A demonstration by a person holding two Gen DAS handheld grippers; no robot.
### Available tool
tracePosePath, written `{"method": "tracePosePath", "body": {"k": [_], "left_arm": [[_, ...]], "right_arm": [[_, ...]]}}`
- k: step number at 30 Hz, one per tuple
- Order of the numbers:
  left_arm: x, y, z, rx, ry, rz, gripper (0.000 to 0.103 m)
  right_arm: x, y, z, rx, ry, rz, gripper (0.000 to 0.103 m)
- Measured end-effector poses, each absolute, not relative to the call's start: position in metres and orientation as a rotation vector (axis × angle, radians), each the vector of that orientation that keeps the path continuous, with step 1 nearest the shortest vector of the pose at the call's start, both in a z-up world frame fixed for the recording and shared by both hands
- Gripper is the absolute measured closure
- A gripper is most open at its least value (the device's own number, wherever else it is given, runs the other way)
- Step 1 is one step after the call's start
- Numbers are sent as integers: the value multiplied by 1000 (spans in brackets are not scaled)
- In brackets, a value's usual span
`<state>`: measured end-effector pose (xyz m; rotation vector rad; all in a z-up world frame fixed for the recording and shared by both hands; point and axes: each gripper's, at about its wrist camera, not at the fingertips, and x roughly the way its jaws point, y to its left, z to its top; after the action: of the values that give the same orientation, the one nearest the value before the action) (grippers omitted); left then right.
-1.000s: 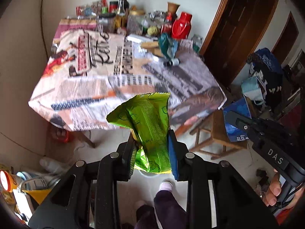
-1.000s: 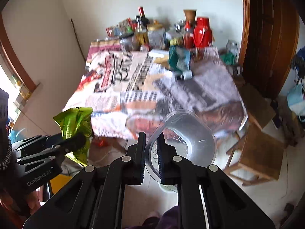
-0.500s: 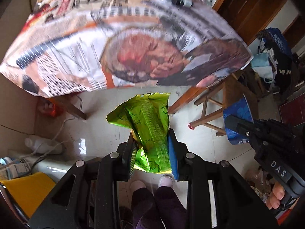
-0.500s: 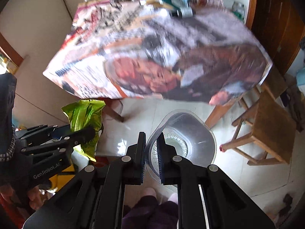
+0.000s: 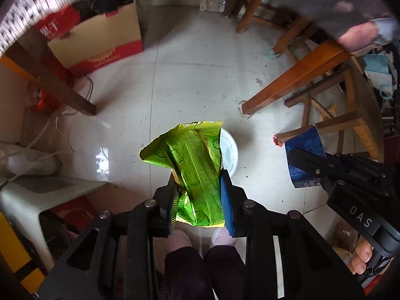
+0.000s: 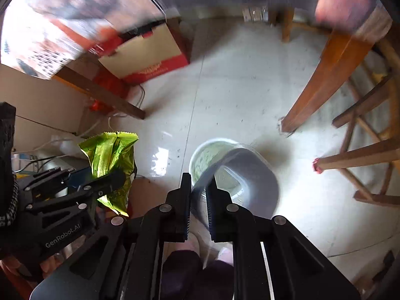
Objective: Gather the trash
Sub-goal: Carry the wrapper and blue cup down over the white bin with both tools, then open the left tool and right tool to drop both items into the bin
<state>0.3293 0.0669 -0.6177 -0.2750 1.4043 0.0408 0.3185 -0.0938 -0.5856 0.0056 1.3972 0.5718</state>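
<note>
Left gripper [image 5: 198, 187] clamped on a crumpled green snack wrapper [image 5: 192, 165] held above the tiled floor [image 5: 200, 75], right gripper [image 6: 198, 200] pinching the rim of a clear plastic container [image 6: 250, 175], both over a white bin [image 6: 207, 155] by the person's feet [image 5: 200, 237].

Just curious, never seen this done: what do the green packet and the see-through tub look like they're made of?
Green packet: seemingly thin plastic or foil film; glossy, crinkled, with a serrated sealed edge.
See-through tub: probably thin clear plastic; the floor shows through its wall.
</note>
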Motion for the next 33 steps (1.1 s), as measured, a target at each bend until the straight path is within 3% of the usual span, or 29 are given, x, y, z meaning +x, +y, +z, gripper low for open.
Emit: {"method": "tracePosePath", "body": {"k": [9,18,20,21,23,25,33], "left_arm": [[341,65,-707,-303,1447,75,73],[353,62,-747,-368,1491,44,72],[357,58,-751,-367,1499,31,71],[359,54,-752,-357,1502,29,67],[363,48,-752,-342,1503,23,57],[365,44,-750,-338,1493,28,47],[367,42,-726,-349,1487,21,47]], "right_arm": [[329,-79,-644,11,1414,659,92],[330,-89,-649,-5,1430,636,89],[331,-95,-643,-13,1423,610,76],[331,-99,-640,-14,1414,594,71],[337,-106,-645,-14,1397,566,50],[337,-114,-638,-1,1384,540,46],[341,-129,-614,31,1371,483,46]]}}
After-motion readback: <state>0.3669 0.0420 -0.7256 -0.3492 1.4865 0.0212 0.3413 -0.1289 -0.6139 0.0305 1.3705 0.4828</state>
